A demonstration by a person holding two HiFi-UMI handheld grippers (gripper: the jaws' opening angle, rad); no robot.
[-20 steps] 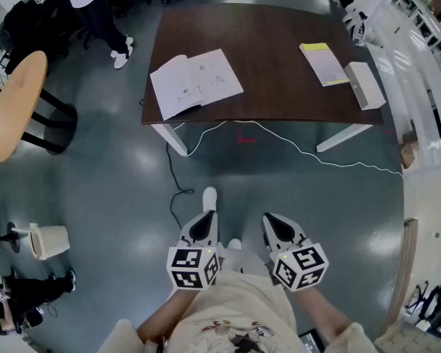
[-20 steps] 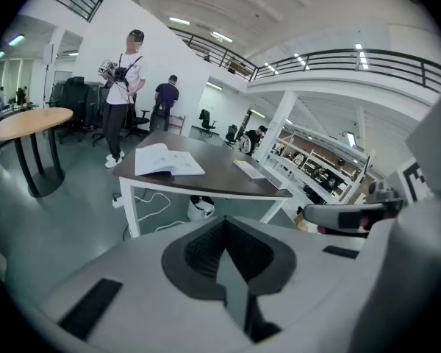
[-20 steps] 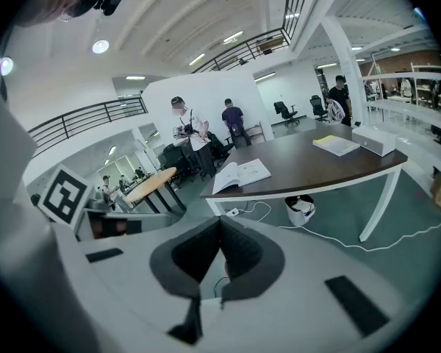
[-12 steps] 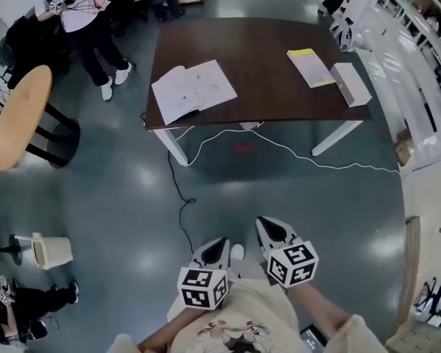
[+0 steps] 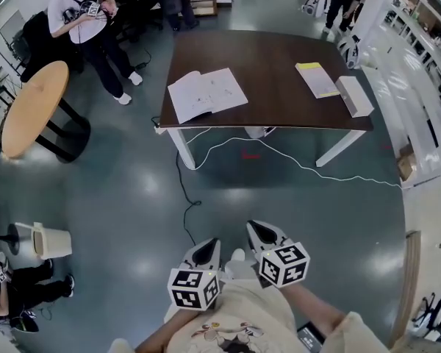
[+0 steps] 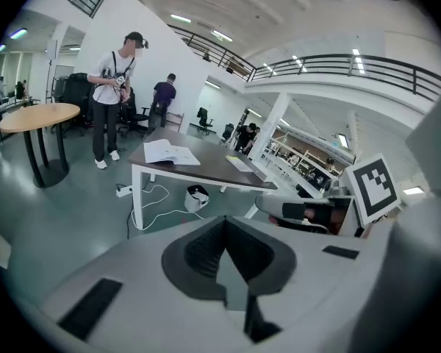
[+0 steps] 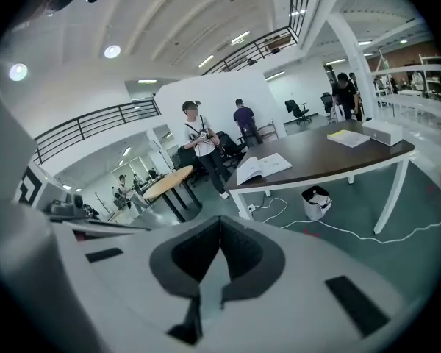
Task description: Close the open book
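Observation:
The open book (image 5: 206,93) lies flat, pages up, at the near left corner of the dark brown table (image 5: 272,54), far ahead of me. It also shows small in the left gripper view as the book (image 6: 169,153) and in the right gripper view as the book (image 7: 263,166). My left gripper (image 5: 209,244) and right gripper (image 5: 254,229) hang side by side low over the floor, well short of the table. Both point toward it with their jaws shut and nothing between them.
A yellow-topped pad (image 5: 317,79) and a white box (image 5: 354,95) lie on the table's right end. A white cable (image 5: 294,164) trails across the floor and a white bin (image 5: 256,132) stands under the table. A round wooden table (image 5: 33,109) and a person (image 5: 84,17) are at the left.
The head view has shifted, so the table now looks smaller and farther away, with more of the room in sight. Both grippers sit a little lower and closer together, still shut.

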